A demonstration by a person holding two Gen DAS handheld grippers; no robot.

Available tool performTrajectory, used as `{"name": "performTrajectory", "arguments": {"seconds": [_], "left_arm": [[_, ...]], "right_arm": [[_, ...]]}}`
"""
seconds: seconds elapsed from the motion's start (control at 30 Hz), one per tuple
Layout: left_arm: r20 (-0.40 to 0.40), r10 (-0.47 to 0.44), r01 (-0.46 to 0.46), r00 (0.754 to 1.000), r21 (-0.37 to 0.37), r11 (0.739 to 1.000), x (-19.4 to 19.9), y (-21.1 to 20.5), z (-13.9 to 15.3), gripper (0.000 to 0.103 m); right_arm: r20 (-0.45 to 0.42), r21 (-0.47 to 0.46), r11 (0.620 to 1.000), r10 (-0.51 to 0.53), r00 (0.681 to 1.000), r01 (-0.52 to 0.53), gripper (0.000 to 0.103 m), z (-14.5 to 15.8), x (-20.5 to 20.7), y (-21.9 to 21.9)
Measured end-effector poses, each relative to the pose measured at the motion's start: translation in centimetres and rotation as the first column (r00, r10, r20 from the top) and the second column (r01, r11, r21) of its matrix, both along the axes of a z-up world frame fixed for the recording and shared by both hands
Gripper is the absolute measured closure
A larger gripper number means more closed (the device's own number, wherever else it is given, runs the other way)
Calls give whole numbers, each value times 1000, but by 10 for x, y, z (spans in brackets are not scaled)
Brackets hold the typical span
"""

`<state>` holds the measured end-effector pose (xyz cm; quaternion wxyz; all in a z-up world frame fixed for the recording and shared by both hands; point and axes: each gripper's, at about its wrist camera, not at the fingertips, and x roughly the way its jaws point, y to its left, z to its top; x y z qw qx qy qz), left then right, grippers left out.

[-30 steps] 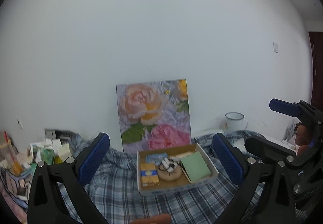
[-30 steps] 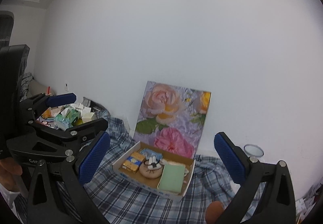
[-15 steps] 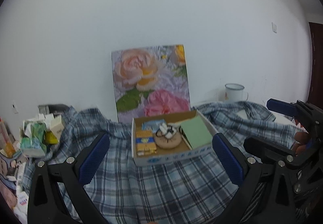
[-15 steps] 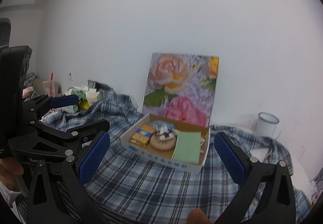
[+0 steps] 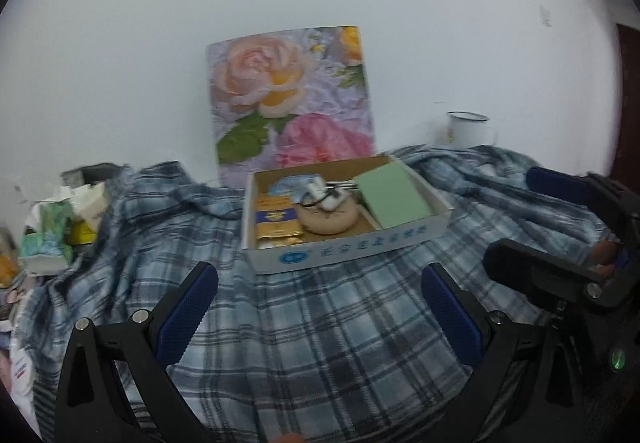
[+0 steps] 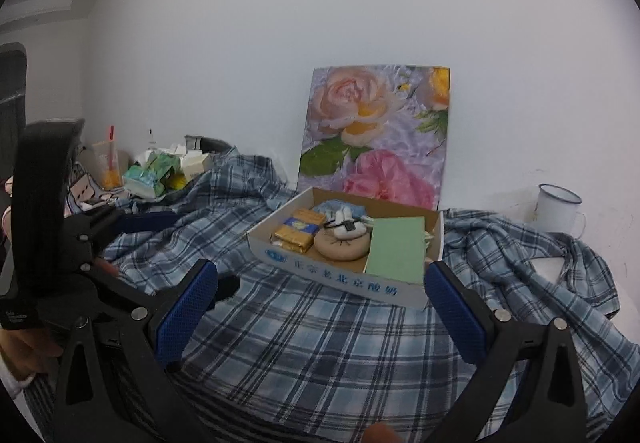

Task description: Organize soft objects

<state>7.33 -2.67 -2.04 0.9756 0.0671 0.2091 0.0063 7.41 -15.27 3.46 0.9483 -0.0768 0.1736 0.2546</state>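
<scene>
1. The left tongs (image 5: 318,313) and right tongs (image 6: 320,311) were both spread wide and held nothing, poised above the plaid cloth (image 6: 320,347) that covered the surface.
2. A cardboard box (image 6: 344,279) sat on the cloth, ahead of both tongs and clear of them. It contained a round beige cushion (image 6: 341,245), a green pad (image 6: 396,251) and gold packets (image 6: 298,229).
3. A floral panel (image 6: 376,131) leaned on the wall behind the box.
4. A white mug (image 6: 558,213) stood at right; tissue packs (image 6: 154,173) lay at left.

Cardboard box (image 5: 340,251) on plaid cloth (image 5: 320,343)
</scene>
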Motion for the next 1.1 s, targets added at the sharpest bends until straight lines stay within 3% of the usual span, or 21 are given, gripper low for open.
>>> {"name": "performTrajectory", "arguments": {"seconds": [0.43,1.1], "left_arm": [[54,45,-41,998,-69,997,-12,17,5,0],[40,26,-24,999,-57,998,-9,15,2,0]], "right_arm": [[-37,-42,999,-29,999,28,0,-7,7,6],[-55,-7,999,-34,998,34,0,-6,8,-1]]}}
